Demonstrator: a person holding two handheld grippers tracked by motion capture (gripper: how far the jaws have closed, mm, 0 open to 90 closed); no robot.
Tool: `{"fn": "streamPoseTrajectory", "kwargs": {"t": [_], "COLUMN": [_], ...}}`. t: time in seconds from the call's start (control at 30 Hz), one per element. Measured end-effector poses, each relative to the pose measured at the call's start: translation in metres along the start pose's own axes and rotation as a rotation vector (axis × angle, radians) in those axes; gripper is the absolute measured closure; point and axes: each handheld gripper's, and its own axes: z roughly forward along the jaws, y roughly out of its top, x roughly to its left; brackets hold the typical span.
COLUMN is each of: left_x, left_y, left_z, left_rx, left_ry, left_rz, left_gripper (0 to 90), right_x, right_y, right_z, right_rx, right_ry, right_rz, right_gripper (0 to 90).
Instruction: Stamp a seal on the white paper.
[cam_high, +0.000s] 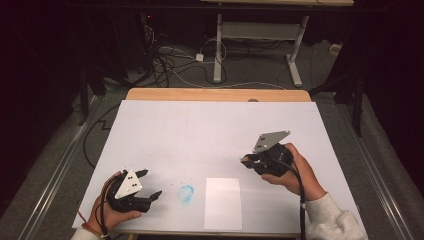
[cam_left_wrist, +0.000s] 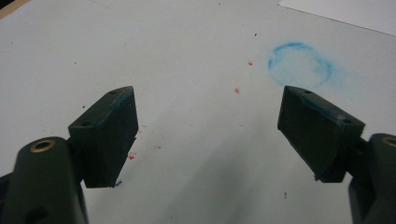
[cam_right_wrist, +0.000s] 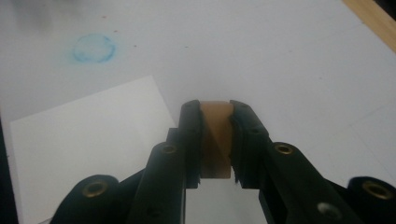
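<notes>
The right gripper (cam_right_wrist: 215, 140) is clamped on a small tan block (cam_right_wrist: 216, 135), its two black jaws pressed against the block's sides so that only a narrow strip of tan shows between them. In the high view this right gripper (cam_high: 246, 161) is held over the right half of the table (cam_high: 215, 125), pointing left, with the person's hand wrapped round its body; whether it is touching the surface cannot be told. The left gripper (cam_left_wrist: 208, 135) stands wide open with nothing between its jaws, only bare white surface showing in the gap. In the high view the left gripper (cam_high: 151, 183) sits near the front left corner of the table, pointing right. Between the two grippers, near the front edge, lies one white sheet of paper (cam_high: 223, 202), flat and square to the table. Just to its left is one faint blue ring-shaped smudge (cam_high: 185, 194) on the surface, which also lies just ahead of the left gripper's right jaw in the left gripper view. A few small red specks (cam_left_wrist: 236, 90) dot the surface near that smudge. Nothing lies between the tan block and the paper. There are two grippers, one block, one sheet and one blue ring.
</notes>
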Motion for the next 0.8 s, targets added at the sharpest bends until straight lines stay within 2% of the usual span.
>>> {"fn": "streamPoseTrajectory", "kwargs": {"t": [0.1, 0.23, 0.33, 0.63, 0.8], "left_x": [-0.001, -0.001, -0.001, -0.002, -0.003], "left_y": [-0.001, -0.002, -0.002, -0.002, -0.001], "left_z": [-0.001, -0.003, -0.004, -0.004, -0.004], "left_rx": [0.005, 0.001, -0.001, 0.006, 0.005], "left_ry": [0.000, 0.004, 0.004, -0.001, -0.002], "left_rz": [0.003, 0.003, 0.003, 0.007, 0.008], "left_gripper": [19.7, 19.7, 19.7, 19.9, 20.4], "right_x": [0.009, 0.028, 0.040, 0.075, 0.088], "right_y": [0.012, 0.028, 0.034, 0.036, 0.033], "right_z": [0.008, 0.023, 0.034, 0.057, 0.066], "right_rx": [0.037, 0.122, 0.165, 0.297, 0.339], "right_ry": [0.025, 0.058, 0.094, 0.166, 0.191], "right_rz": [-0.040, -0.113, -0.151, -0.260, -0.284], "right_gripper": [76.7, 76.7, 76.7, 76.7, 76.7]}}
